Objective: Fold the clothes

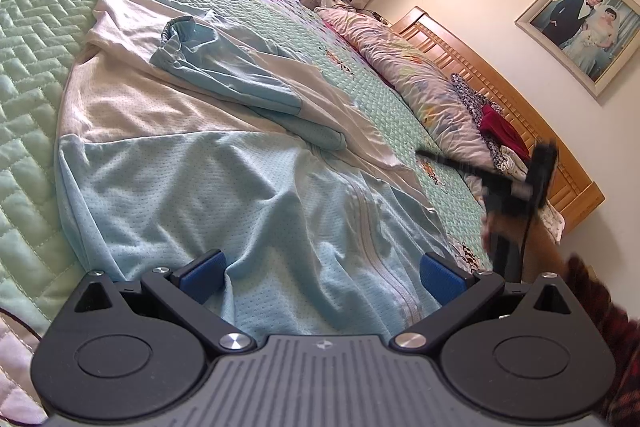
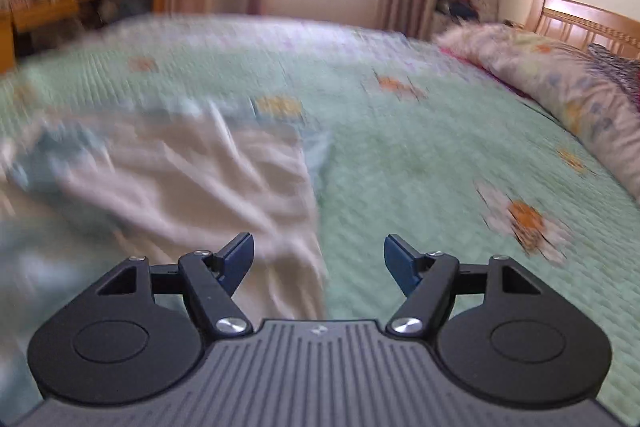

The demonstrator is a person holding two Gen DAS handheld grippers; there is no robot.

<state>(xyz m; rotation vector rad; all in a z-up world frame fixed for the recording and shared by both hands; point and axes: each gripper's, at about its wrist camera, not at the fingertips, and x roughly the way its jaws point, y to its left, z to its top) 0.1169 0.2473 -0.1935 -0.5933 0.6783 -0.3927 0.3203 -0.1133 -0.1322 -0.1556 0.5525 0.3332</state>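
Left wrist view: jacket point(image 1: 208, 155) is lying spread on the bed point(image 1: 28, 39), one sleeve folded across it. Left gripper point(image 1: 322, 277) is sitting over the hem w/ jaws apart, nothing pinched. Thin mesh fabric – prob. light, floppy, slidey; best to grab at hem or shoulder seam.

Right wrist view: blurry – right gripper point(image 2: 319, 259) is hanging above the jacket's edge, jaws apart, empty.

Bare quilt point(image 2: 420, 163) between jacket point(image 2: 192, 179) and pillow point(image 2: 560, 95)

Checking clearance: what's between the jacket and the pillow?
Bare green quilt separates the jacket from the pillow; left wrist view shows it.
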